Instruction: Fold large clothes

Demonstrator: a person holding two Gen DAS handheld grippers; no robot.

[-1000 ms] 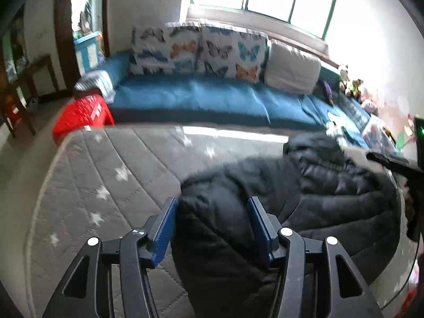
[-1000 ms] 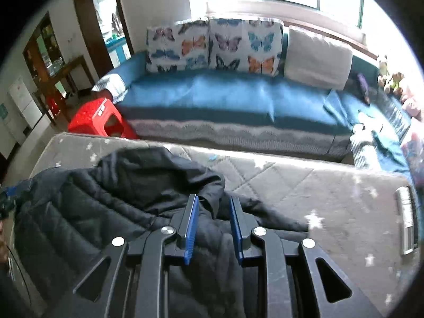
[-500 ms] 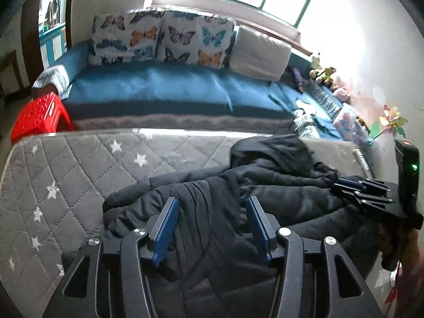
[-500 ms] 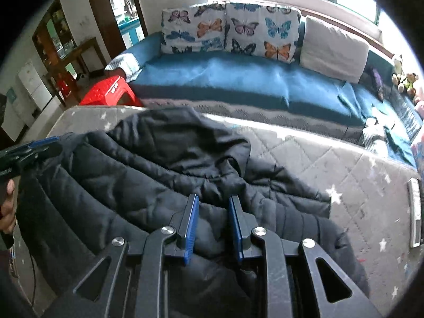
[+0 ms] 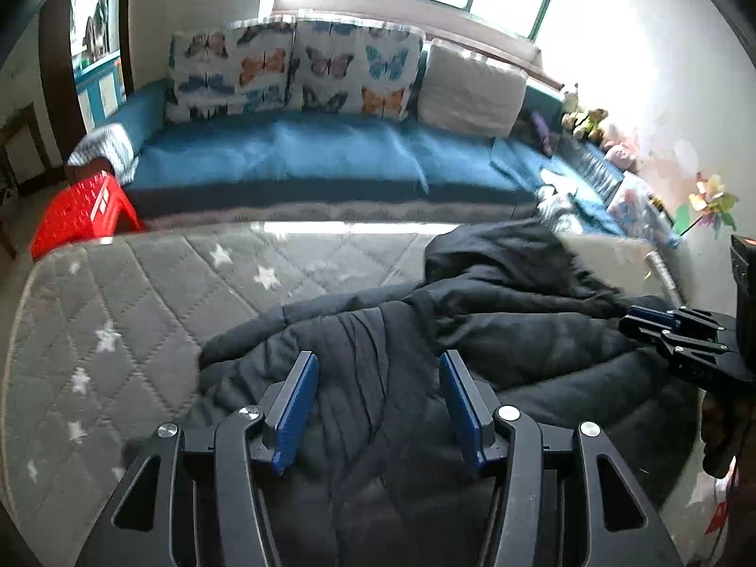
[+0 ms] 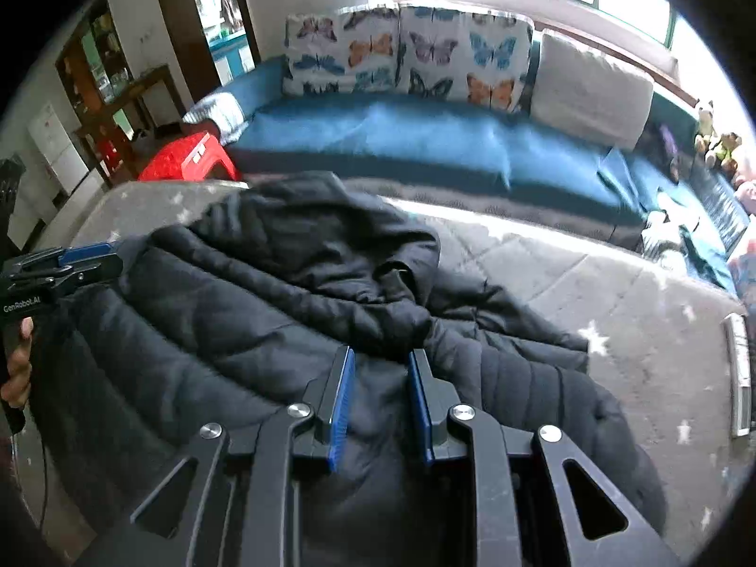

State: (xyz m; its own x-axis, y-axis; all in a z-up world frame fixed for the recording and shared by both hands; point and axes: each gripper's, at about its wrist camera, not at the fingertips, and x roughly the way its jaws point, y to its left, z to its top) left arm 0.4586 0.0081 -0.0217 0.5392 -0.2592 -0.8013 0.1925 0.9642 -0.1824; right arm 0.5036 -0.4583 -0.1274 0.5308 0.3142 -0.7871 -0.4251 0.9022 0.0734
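The left gripper [image 5: 378, 406] sits half-spread over a bunched fold of the black padded jacket [image 5: 472, 354]; whether its pads pinch the cloth I cannot tell. The right gripper [image 6: 380, 401] is narrowed onto a ridge of the same jacket, apparently clamping it. The jacket lies crumpled on the grey star-quilted mattress [image 5: 141, 307]. This looks like the spreading step before any fold; next, the 2 grippers need to pull it flat. Behind stand a red stool [image 5: 80, 212] and a blue sofa [image 5: 283, 156] with butterfly cushions [image 5: 293, 71].
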